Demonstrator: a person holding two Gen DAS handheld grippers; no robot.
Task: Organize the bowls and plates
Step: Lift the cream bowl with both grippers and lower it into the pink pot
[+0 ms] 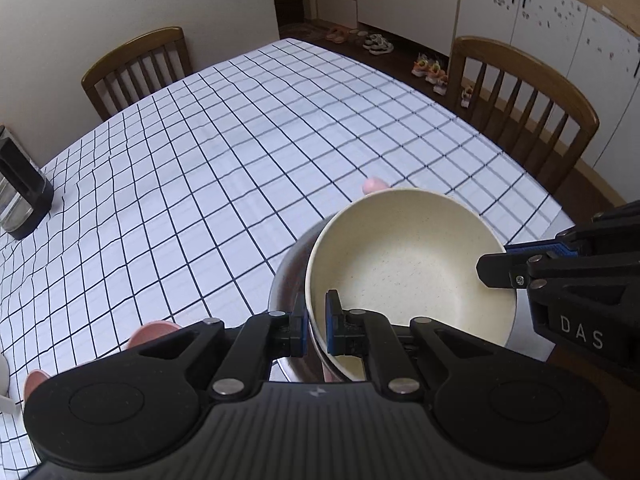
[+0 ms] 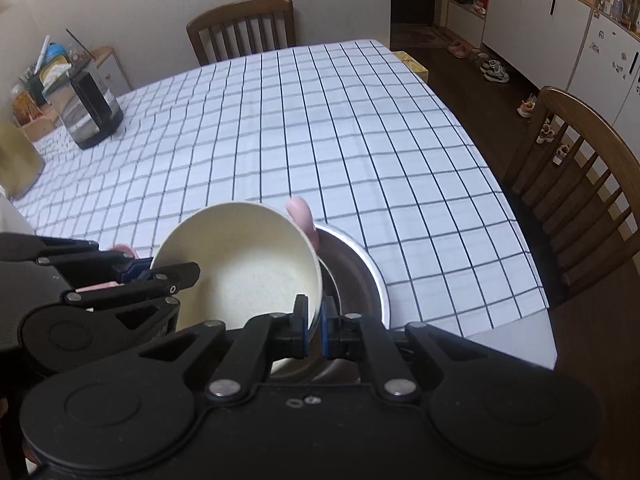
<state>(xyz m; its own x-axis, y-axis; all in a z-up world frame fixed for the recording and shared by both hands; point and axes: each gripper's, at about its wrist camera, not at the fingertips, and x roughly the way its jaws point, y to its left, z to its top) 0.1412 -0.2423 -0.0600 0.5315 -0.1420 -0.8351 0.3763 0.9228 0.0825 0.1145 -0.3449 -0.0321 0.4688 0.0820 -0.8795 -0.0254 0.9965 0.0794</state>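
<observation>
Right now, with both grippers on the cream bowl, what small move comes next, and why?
Probably lower the speckled cream bowl level into the round steel bowl. It is tilted, only partly nested, with the left gripper and right gripper clamping opposite rims.

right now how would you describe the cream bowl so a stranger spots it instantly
On the checked tablecloth, look to the near edge where both grippers meet. The cream bowl sits tilted in a metal bowl, its rim pinched from either side; it alone is matte, speckled and pale.
</observation>
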